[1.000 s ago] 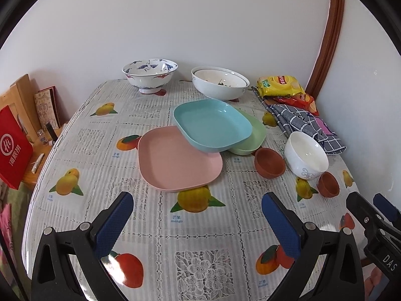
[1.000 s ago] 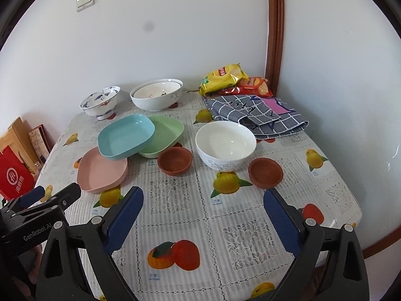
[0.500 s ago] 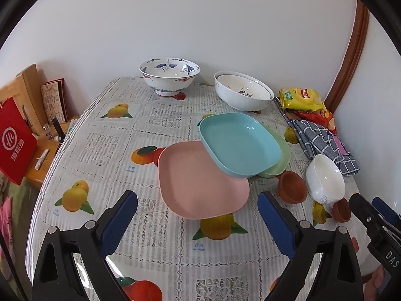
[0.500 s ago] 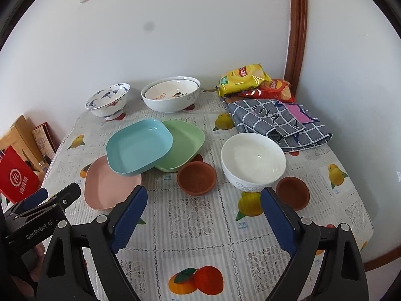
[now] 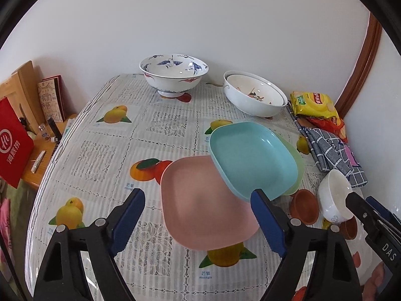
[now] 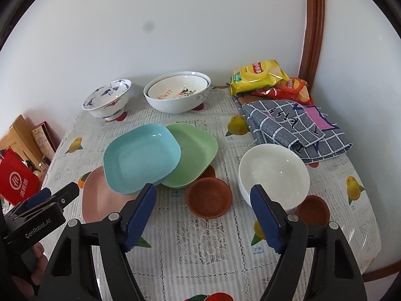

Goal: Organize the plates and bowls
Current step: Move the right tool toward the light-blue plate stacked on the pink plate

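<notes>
Left to right: your left hand-held gripper [image 5: 198, 215] hangs over the near side of the surface [image 5: 160, 125], jaws spread and closing, nothing between the pads, nothing touched. The pink plate [image 5: 200, 200] lies just ahead of it, flat on the surface, framed between the two fingers in the left wrist view; its far right corner is tucked under the blue plate [image 5: 253, 155], which leans tilted across it and onto the green plate [image 6: 193, 153]. So the stack runs diagonally, pink nearest your left, green farthest right. Left hand is clearly the nearer one for the pink plate; likely first grab is its near rim, but the blue one resting on top will slide if you pull pink out first. Next over, the brown dish [image 6: 209, 197] sits just in front of your right hand-held gripper [image 6: 203, 215], between its fingers in the right wrist view, with the white bowl [image 6: 273, 173] just beside it, partly behind the right finger. A second brown dish [image 6: 314, 209] is touching or nearly touching that bowl, can't tell which. Right jaws also spread and closing, empty, no contact. Two big patterned bowls [image 6: 175, 95] stand at the far edge by the wall, well apart from both hands.
</notes>
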Available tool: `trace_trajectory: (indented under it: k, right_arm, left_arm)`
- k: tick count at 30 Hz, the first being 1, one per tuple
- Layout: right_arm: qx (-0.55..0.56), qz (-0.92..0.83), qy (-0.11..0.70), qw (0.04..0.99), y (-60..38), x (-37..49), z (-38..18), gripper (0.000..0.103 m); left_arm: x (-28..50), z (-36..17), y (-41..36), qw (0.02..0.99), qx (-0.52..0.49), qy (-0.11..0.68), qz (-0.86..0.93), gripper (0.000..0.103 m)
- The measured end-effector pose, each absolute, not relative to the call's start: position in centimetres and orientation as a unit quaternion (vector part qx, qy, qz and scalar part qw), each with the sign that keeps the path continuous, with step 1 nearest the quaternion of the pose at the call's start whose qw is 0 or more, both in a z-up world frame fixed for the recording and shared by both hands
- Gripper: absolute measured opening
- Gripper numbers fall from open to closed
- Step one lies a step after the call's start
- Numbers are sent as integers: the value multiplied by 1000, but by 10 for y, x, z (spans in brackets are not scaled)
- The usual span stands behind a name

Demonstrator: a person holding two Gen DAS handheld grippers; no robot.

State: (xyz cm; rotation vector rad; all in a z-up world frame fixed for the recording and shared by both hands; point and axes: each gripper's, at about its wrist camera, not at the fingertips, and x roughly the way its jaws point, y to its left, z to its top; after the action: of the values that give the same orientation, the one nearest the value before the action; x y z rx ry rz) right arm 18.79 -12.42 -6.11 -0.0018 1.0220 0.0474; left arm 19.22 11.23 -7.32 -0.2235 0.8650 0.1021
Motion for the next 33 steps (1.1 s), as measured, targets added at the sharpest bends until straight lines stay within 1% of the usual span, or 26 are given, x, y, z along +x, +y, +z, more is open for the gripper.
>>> trace_trajectory:
  k: [4, 8, 9, 10, 14, 17, 19, 21, 24, 33]
  right_arm:
    - [4, 24, 499, 866, -124, 203, -69, 67]
    - [8, 24, 500, 866, -127, 215, -77, 64]
    - [9, 25, 501, 865, -126, 218, -79, 62]
    - [11, 26, 503, 864, -127, 221, -81, 61]
    - [16, 29, 504, 863, -126, 233, -89, 57]
    - [17, 39, 509, 860, -123, 242, -98, 56]
    - [15, 43, 514, 856, -120, 247, -106, 53]
    - [18, 48, 521, 852, -117, 252, -113, 48]
    - [22, 55, 527, 848, -112, 260, -123, 46]
    - [14, 65, 539, 840, -100, 278, -149, 44]
  left_arm:
    - [205, -77, 117, 899, -113, 420, 54, 78]
    - [218, -82, 120, 896, -117, 425, 59, 76]
    - [222, -83, 120, 894, -121, 427, 57, 72]
    - [226, -84, 121, 893, -128, 429, 53, 71]
    - [239, -87, 124, 891, -134, 430, 54, 71]
    - [251, -91, 122, 890, -132, 433, 55, 71]
    - [259, -94, 120, 889, -129, 436, 54, 69]
    - [266, -97, 119, 888, -124, 440, 55, 69]
    - [276, -103, 117, 886, -122, 445, 49, 64]
    - [297, -122, 110, 879, -119, 460, 42, 63]
